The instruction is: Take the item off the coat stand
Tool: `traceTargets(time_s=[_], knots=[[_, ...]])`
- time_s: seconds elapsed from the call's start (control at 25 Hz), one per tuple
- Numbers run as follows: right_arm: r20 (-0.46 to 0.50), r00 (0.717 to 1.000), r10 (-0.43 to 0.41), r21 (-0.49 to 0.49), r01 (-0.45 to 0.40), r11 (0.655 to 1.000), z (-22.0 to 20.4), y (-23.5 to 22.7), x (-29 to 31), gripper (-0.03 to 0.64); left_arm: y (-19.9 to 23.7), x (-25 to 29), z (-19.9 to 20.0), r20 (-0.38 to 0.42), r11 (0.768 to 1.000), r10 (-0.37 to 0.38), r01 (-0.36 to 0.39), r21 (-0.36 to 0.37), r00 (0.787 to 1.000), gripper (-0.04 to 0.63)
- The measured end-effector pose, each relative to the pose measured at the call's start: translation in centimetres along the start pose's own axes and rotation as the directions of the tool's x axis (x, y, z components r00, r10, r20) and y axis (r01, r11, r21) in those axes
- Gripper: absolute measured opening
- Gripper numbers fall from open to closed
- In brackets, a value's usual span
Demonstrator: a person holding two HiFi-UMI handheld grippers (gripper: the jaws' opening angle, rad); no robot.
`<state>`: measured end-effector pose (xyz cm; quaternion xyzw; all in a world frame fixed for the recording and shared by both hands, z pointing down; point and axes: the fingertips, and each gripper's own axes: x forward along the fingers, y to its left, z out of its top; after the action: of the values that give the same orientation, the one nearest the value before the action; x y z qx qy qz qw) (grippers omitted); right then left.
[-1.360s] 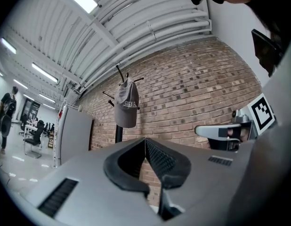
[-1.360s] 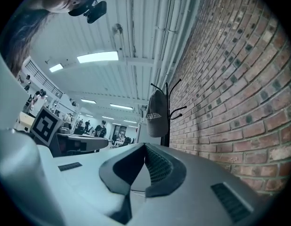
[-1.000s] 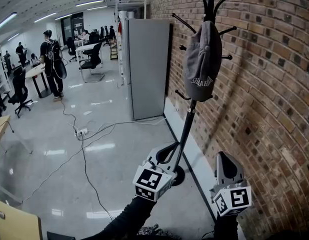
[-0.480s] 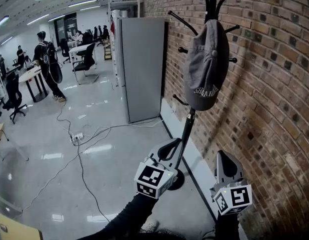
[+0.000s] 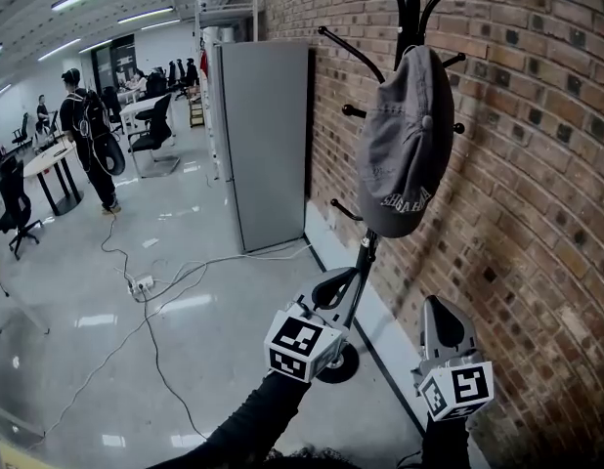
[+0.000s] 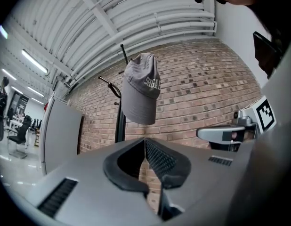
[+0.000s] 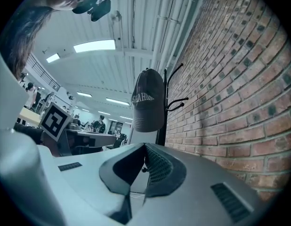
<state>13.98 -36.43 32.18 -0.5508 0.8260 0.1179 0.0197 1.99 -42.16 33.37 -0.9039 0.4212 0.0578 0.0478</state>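
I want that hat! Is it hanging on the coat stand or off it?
On. The grey cap hangs high on the coat stand; the left gripper and right gripper are below, not touching it.

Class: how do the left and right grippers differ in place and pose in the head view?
The left gripper overlaps the coat stand's pole; the right gripper sits clear of it, nearer the brick wall. The left gripper leans rightward; the right gripper points straight up the picture. Both are shut, empty, below the cap.

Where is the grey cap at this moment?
In the head view's upper right, the grey cap hangs from the black coat stand, beside the brick wall.
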Motion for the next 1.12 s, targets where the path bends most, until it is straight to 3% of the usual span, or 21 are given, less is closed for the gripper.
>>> traceTargets(time_s=[0.4, 0.6, 0.72, 0.92, 1.12], knots=[[-0.003, 1.000, -0.018, -0.001, 0.018, 1.000, -0.5, -0.8, 1.1, 0.009, 1.4, 4.0, 0.6, 0.078, 0.978, -0.174, 0.181, -0.105, 0.982, 0.012], [-0.016, 0.999, -0.042, -0.015, 0.041, 0.999, -1.0, -1.6, 1.2, 0.009, 1.4, 5.6, 0.9, 0.077, 0.961, -0.234, 0.242, -0.130, 0.969, 0.097], [-0.020, 0.998, -0.051, -0.019, 0.051, 0.999, -1.2, -1.9, 1.2, 0.009, 1.1, 6.3, 1.6, 0.129, 0.924, -0.301, 0.322, -0.205, 0.945, 0.155], [-0.021, 0.998, -0.058, -0.027, 0.057, 0.998, -1.1, -2.3, 1.3, 0.009, 1.8, 7.5, 2.7, 0.222, 0.853, -0.355, 0.412, -0.321, 0.908, 0.179], [-0.042, 0.997, -0.061, -0.034, 0.060, 0.998, -1.7, -2.3, 1.2, 0.009, 1.9, 7.8, 3.7, 0.327, 0.821, -0.385, 0.482, -0.307, 0.863, 0.189]])
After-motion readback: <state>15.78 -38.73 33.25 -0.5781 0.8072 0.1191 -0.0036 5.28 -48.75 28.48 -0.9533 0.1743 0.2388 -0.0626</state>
